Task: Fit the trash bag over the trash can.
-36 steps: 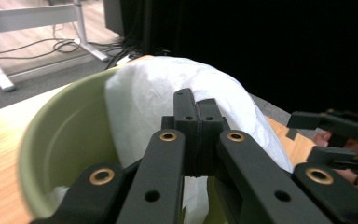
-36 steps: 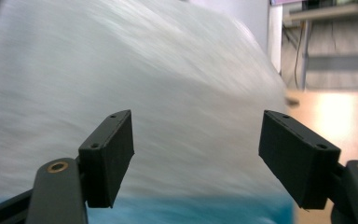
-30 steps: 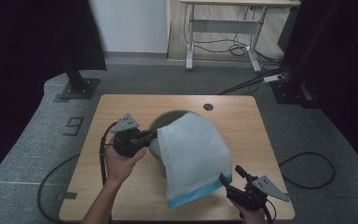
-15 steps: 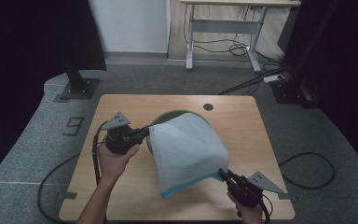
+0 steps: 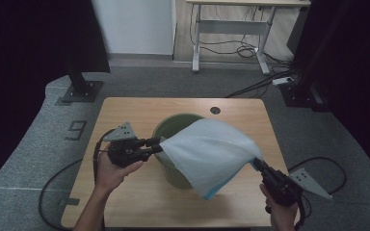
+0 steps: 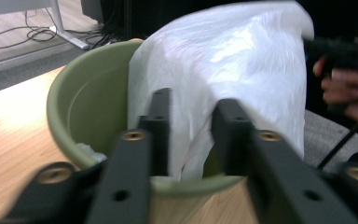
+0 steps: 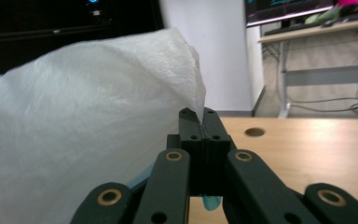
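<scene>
Thin white plastic bag (image 5: 207,156), crinkled, slightly glossy, faint blue edge, pinched at right gripper (image 5: 259,164) tip. Olive-green bin (image 6: 88,107) just ahead of left gripper (image 6: 191,126): smooth plastic, dull sheen. Matt black jaws, brass-coloured rivets. Light wood-grain table (image 5: 139,192) beneath, satin.

Grey carpet (image 5: 38,192), white desk (image 5: 231,29) behind

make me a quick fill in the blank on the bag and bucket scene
1. The white plastic bag is stretched over a ____ bucket.
2. The right tool is ____ on a corner of the bag.
3. The bucket stands on a ____ table.
4. The bag's lower edge has a light ____ trim.

Missing words: green; shut; wooden; blue
</scene>
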A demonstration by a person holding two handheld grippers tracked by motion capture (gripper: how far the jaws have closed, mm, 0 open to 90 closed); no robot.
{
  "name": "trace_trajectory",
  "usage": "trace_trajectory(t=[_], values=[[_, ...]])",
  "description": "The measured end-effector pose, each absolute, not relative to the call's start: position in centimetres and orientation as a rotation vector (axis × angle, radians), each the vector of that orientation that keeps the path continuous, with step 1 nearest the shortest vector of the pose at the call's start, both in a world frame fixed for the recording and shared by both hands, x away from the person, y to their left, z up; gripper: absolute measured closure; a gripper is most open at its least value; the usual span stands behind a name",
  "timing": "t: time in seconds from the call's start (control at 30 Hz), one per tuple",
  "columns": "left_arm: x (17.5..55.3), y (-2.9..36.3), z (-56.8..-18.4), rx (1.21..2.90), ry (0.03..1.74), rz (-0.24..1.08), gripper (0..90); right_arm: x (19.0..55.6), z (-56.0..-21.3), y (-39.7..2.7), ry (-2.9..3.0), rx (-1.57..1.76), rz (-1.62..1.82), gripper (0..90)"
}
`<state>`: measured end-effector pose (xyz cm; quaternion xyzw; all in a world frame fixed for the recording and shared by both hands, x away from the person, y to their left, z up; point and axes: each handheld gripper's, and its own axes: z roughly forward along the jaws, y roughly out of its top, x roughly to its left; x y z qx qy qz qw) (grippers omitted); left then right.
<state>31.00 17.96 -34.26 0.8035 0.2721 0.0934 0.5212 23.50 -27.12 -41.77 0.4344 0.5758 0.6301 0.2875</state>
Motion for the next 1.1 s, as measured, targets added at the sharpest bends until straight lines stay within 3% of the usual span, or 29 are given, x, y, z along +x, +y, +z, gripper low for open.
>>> trace_trajectory(t=[0.03, 0.1, 0.33, 0.77, 1.1], values=[[30.8, 18.3, -34.3, 1.932, 0.653, 0.230, 52.1, 23.7, -41.2, -27.5, 1.532, 1.156, 1.665, 88.5], [30.4, 19.8, -34.1, 1.935, 0.632, 0.248, 49.1, 23.8, -40.7, -27.8, 1.529, 1.147, 1.651, 88.5], [29.7, 22.1, -33.0, 1.880, 0.624, 0.274, 48.6, 24.0, -39.3, -27.6, 1.551, 1.106, 1.616, 88.5], [28.8, 14.7, -30.5, 1.964, 0.443, 0.279, 45.5, 24.5, -37.0, -22.8, 1.660, 0.952, 1.608, 88.5], [29.0, 9.4, -32.0, 2.026, 0.396, 0.241, 42.9, 25.6, -37.2, -20.3, 1.706, 0.961, 1.646, 88.5]])
